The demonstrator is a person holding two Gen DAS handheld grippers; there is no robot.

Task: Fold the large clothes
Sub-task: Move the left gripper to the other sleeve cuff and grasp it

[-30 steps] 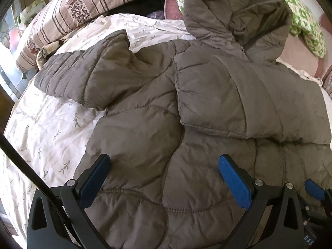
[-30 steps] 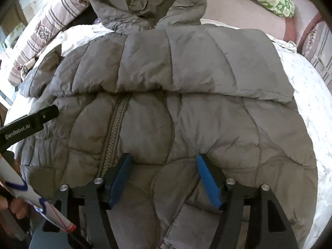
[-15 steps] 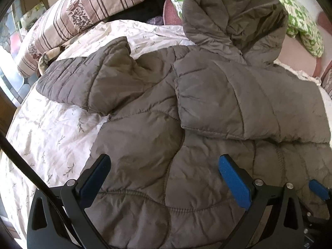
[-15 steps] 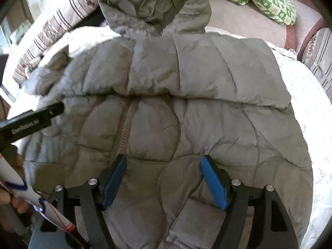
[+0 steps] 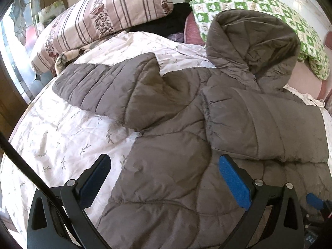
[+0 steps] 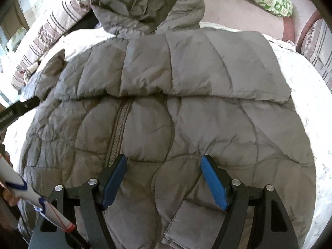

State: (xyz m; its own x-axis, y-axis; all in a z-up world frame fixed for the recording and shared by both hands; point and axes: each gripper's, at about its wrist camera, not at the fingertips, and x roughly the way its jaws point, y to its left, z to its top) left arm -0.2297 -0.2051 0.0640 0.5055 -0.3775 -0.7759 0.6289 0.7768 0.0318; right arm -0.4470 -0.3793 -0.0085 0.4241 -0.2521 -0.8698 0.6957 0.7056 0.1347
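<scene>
Grey quilted puffer jacket with hood (image 5: 182, 124) lies flat on the floral white bedsheet (image 5: 62, 137), one sleeve folded across its chest. Left gripper (image 5: 164, 178) and right gripper (image 6: 164, 178): jaws released, empty, padded fabric between and beyond them.

Puffer jacket (image 5: 186, 145) is a taupe grey-brown with quilted stitching. Bedsheet (image 5: 62, 132) is off-white with little leaf sprigs, striped pink pillow (image 5: 99, 18) at 11 o'clock, green-and-white checked blanket (image 5: 269, 10) at 1.
</scene>
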